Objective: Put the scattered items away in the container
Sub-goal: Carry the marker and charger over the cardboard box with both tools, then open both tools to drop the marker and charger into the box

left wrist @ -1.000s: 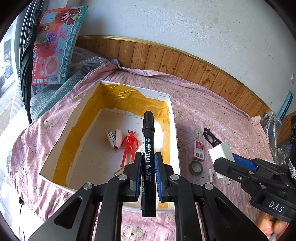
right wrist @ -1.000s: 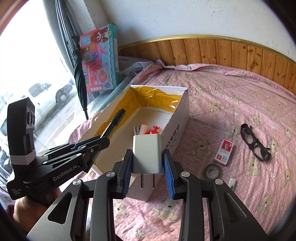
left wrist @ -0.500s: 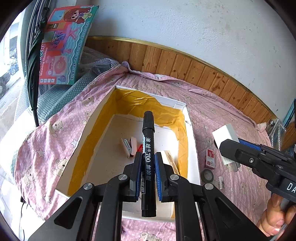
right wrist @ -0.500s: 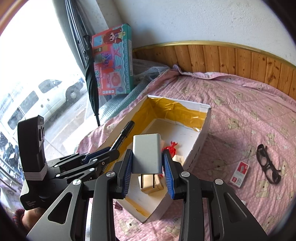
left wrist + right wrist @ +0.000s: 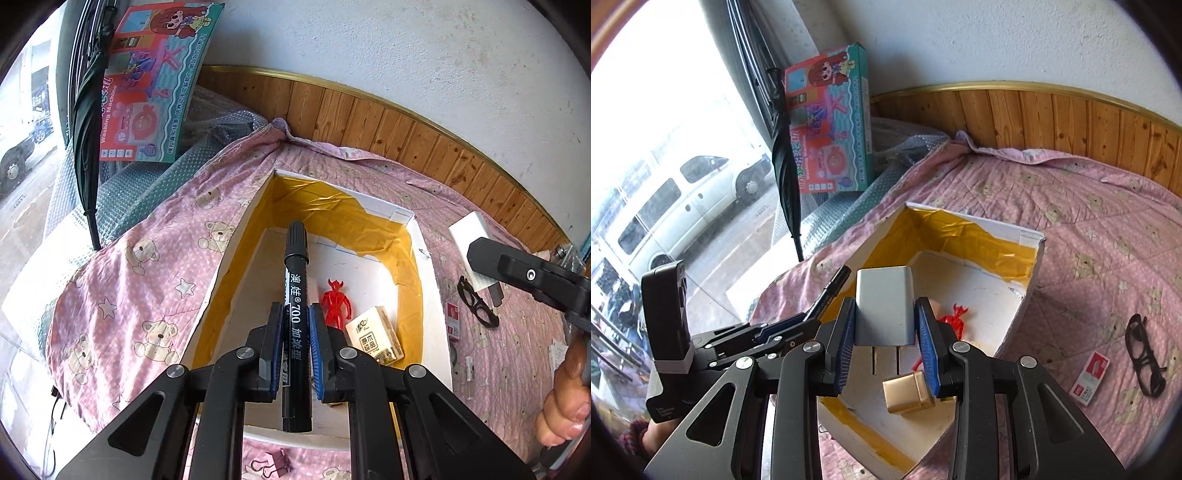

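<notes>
A white box (image 5: 430, 295) lined with yellow tape lies on the pink bedspread. My left gripper (image 5: 295, 343) is shut on a black marker (image 5: 295, 295), held above the box's near end. My right gripper (image 5: 886, 343) is shut on a white plug charger (image 5: 884, 310), prongs down, over the box (image 5: 1030, 291). Inside lie a red figure (image 5: 334, 302), a tissue pack (image 5: 375, 338) and a gold block (image 5: 908, 391). The charger (image 5: 471, 232) and the right gripper's arm show at the right of the left wrist view.
Black glasses (image 5: 1145, 354), a small red-and-white box (image 5: 1089, 376) and other small items lie on the bedspread right of the box. A binder clip (image 5: 271, 461) lies near its front. A toy carton (image 5: 147, 85) and a folded umbrella (image 5: 86, 129) stand at the window side.
Both grippers have moved in over the box with their loads; the box now looks larger and more centred, and the charger hangs over its inside.
</notes>
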